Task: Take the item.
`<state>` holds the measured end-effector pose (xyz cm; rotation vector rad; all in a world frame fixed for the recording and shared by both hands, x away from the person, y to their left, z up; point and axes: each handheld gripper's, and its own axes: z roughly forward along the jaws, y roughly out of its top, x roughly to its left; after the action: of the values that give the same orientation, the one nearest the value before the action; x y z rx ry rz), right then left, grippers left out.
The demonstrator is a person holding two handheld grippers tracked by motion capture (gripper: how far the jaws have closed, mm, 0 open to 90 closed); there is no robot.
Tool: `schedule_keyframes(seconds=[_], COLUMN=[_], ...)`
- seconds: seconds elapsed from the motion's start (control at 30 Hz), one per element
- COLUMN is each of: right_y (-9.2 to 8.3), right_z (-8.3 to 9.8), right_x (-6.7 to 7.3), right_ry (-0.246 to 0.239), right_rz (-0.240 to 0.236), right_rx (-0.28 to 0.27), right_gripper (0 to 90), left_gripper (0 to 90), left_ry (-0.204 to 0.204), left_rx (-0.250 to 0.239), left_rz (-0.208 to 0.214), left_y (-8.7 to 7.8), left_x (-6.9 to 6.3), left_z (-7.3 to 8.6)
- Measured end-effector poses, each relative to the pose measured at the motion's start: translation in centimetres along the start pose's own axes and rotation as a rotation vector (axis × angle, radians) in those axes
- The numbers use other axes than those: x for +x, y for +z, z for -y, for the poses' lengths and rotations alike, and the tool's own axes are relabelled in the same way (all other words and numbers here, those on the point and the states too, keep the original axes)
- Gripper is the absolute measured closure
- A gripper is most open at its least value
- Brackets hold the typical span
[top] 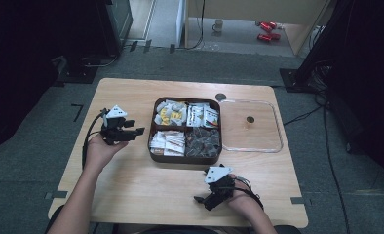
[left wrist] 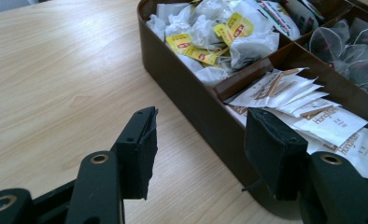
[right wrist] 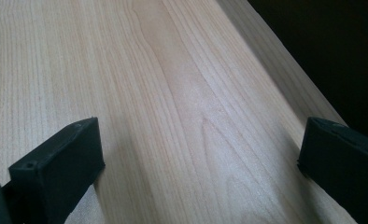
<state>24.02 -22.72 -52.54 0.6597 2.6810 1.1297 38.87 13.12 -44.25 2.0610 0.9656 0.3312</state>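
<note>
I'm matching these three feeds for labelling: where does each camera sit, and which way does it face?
High view: above the person's side, facing forward and down on the table; forearms and both hand-held grippers show.
Left gripper view: on the left hand-held gripper, facing the brown divided box, also seen from above.
Right gripper view: on the right hand-held gripper, facing bare tabletop.

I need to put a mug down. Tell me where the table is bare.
Bare wood lies left of the brown box beyond the left gripper, along the near edge between both hands, and behind the box. The right side is taken by the clear lid; the right gripper sits near the front.
</note>
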Motion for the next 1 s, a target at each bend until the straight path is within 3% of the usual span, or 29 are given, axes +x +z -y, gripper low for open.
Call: schedule_keyframes(seconds=[0.6,1.0], right_y=[0.0,0.0], right_z=[0.0,0.0], right_x=[0.0,0.0], right_ry=[-0.001,0.002], right_rz=[0.001,0.002], right_rx=[0.000,0.000], right_gripper=[0.0,0.0], left_gripper=[47.2,54.8], left_ry=[0.075,0.115], left_rx=[-0.017,0.021], left_rz=[0.038,0.112], left_y=[1.4,2.6], left_x=[-1.9,-2.9], left_z=[-2.2,-3.1])
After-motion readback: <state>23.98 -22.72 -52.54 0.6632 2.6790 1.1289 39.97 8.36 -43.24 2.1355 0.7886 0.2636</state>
